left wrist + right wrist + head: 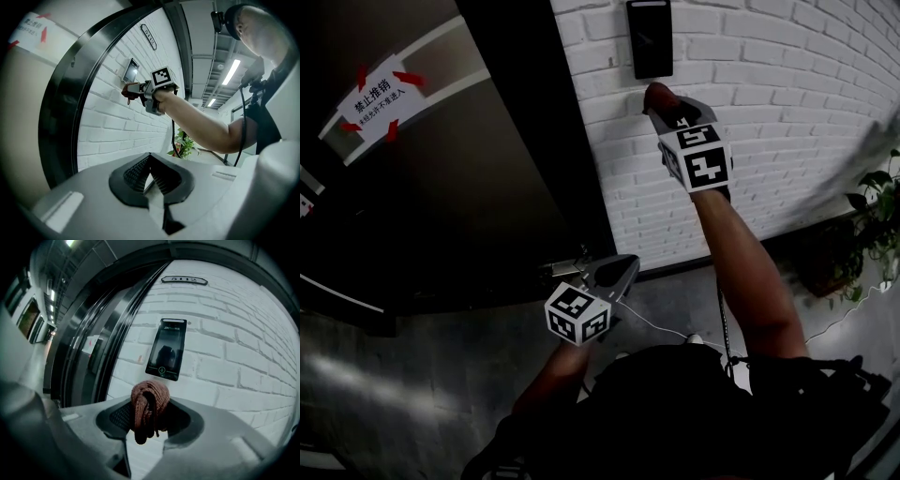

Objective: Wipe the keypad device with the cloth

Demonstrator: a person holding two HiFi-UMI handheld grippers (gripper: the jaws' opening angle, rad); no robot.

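Observation:
A black keypad device (649, 37) (167, 348) (131, 70) hangs on the white brick wall (769, 122). My right gripper (661, 101) (149, 416) (133, 90) is raised just below it, shut on a bunched reddish-brown cloth (149, 406) (658, 95) (127, 90). The cloth sits a short way under the device's lower edge, apart from it. My left gripper (623, 272) (149, 174) is held low near the door's foot, shut with nothing between its ridged pads.
A dark door (441, 187) with a red-taped paper notice (375, 98) stands left of the wall. A room-number plate (184, 280) is above the device. A potted plant (872, 225) stands at the right on the grey floor (412, 375).

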